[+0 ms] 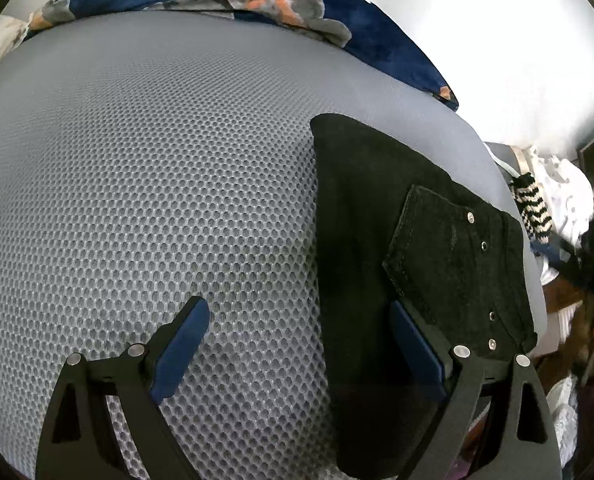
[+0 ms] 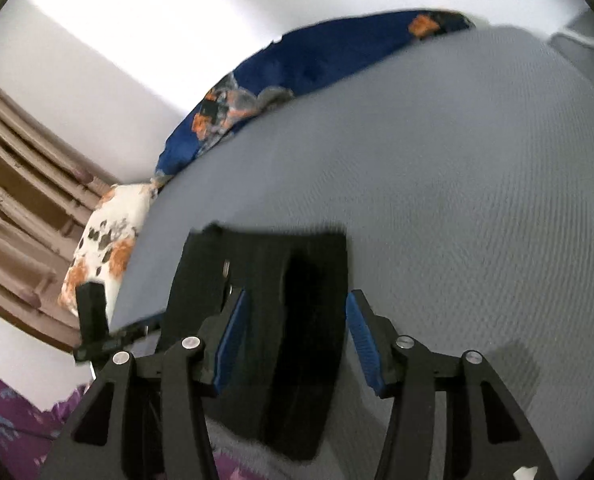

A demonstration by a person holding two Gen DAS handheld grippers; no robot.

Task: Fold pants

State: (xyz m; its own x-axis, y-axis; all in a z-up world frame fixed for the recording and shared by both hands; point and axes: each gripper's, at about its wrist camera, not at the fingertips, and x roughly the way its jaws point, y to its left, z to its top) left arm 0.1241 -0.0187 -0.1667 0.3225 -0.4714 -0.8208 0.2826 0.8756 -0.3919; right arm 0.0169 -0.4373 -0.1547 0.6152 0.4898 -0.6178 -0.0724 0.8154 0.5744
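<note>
The left gripper (image 1: 297, 320) is spread wide with nothing between its blue pads; its left finger (image 1: 181, 344) hangs over bare grey mesh, while the right finger (image 1: 417, 344) sits over the black pants (image 1: 361, 240), though whether it touches the cloth cannot be told. The right gripper (image 2: 295, 312) is also released, its jaws parted less widely, and the folded pants (image 2: 309, 300) lie between and beneath its fingers without being pinched; contact cannot be judged through the blur. In the left wrist view the pants lie folded into a compact dark stack at the right edge of the mattress (image 1: 137, 160), back pocket (image 1: 445, 248) up, with small metal rivets showing along the waistband side. In the right wrist view they sit near the mattress's (image 2: 457, 160) near-left corner. Past the pants, a blue blanket (image 1: 377, 40) with orange and grey print lies bunched along the far edge of the mattress, against a white wall (image 1: 497, 40). A white pillow (image 2: 109, 240) with orange and black spots rests off the left corner in the right view, beside a wooden frame (image 2: 17, 160). Purple cloth (image 2: 13, 420) shows at the lower left.
</note>
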